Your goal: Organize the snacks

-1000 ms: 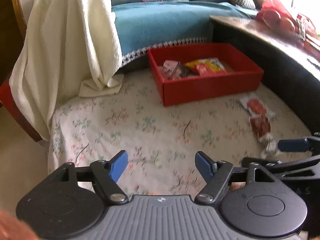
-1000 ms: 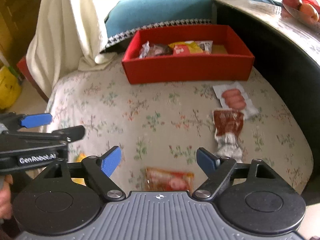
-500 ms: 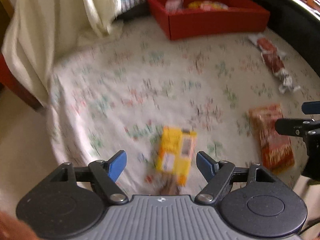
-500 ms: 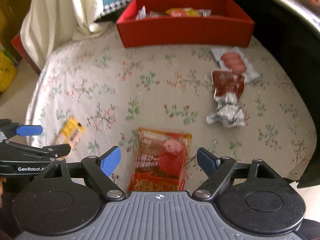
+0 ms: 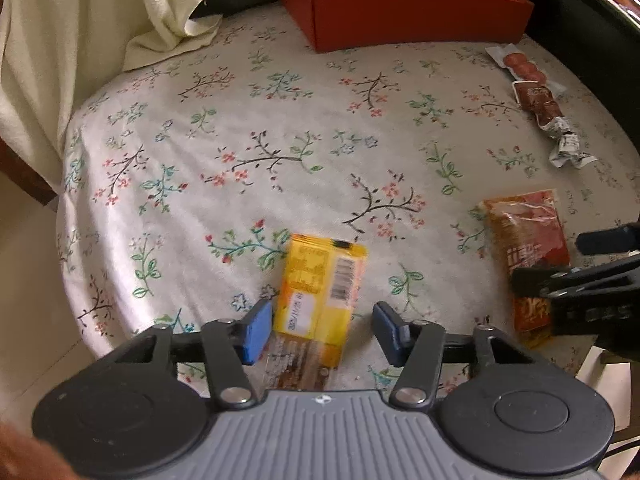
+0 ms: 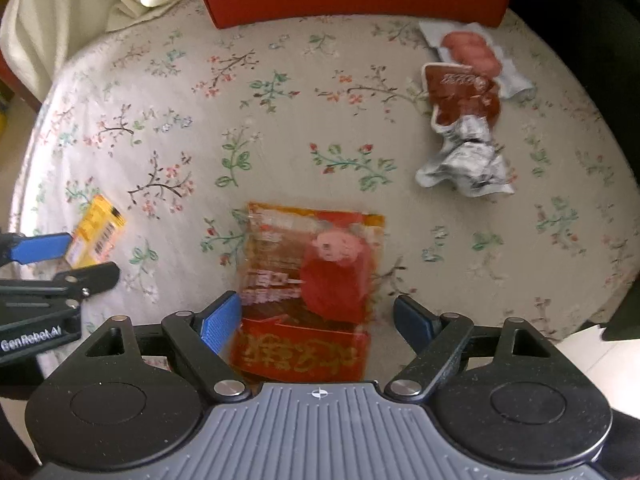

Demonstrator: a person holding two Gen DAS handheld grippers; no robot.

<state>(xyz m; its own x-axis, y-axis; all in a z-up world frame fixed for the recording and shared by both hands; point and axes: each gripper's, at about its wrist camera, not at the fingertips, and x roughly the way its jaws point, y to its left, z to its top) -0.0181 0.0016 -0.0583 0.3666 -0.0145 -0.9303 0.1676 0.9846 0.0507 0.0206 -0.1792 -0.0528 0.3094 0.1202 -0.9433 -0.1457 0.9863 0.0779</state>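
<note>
Between your left claw pads lies the yellow packet, long axis pointing away from you — jaws closing, not yet gripping; your right claw opens over the red packet

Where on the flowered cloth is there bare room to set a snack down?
The wide middle of the flowered cloth, between the red box, the cream blanket and the yellow packet, is bare. The right side, with the sausage packet and crumpled wrapper, is crowded.

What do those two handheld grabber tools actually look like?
Both match: the left gripper and right gripper each have a ribbed grey body, two black round discs, black linkage arms with silver rivets, and blue pads. White "GenRobot.AI" lettering marks the left gripper's side.
</note>
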